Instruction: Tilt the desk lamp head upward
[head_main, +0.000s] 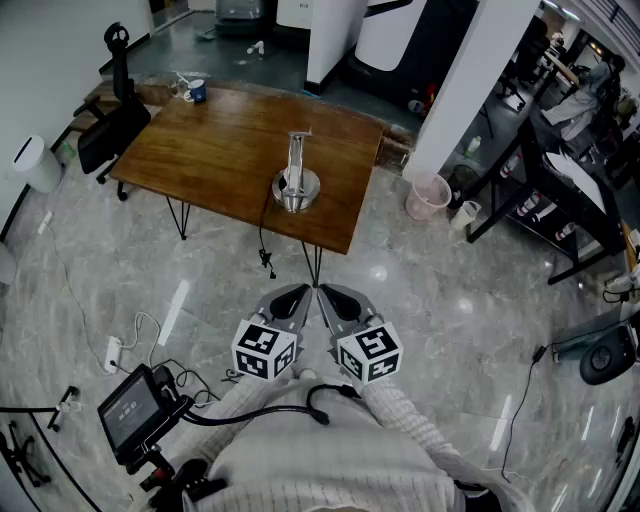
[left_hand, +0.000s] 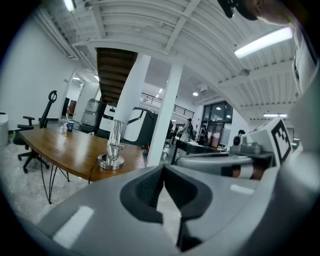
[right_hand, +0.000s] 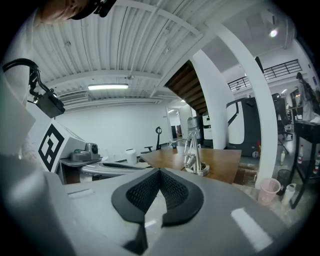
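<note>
A silver desk lamp (head_main: 296, 178) with a round base stands near the front right part of a wooden table (head_main: 220, 150); its arm rises straight up and its head is folded down along it. The lamp (left_hand: 112, 150) shows small and far off in the left gripper view, and the same lamp (right_hand: 194, 150) shows far off in the right gripper view. My left gripper (head_main: 303, 292) and right gripper (head_main: 327, 294) are held side by side over the floor, well short of the table. Both are shut with nothing between the jaws.
A black office chair (head_main: 110, 125) stands at the table's left end, and a cup (head_main: 196, 91) sits on its far left corner. A cable (head_main: 264, 245) hangs off the front edge. A white pillar (head_main: 455, 95) and a pink bin (head_main: 428, 197) are to the right.
</note>
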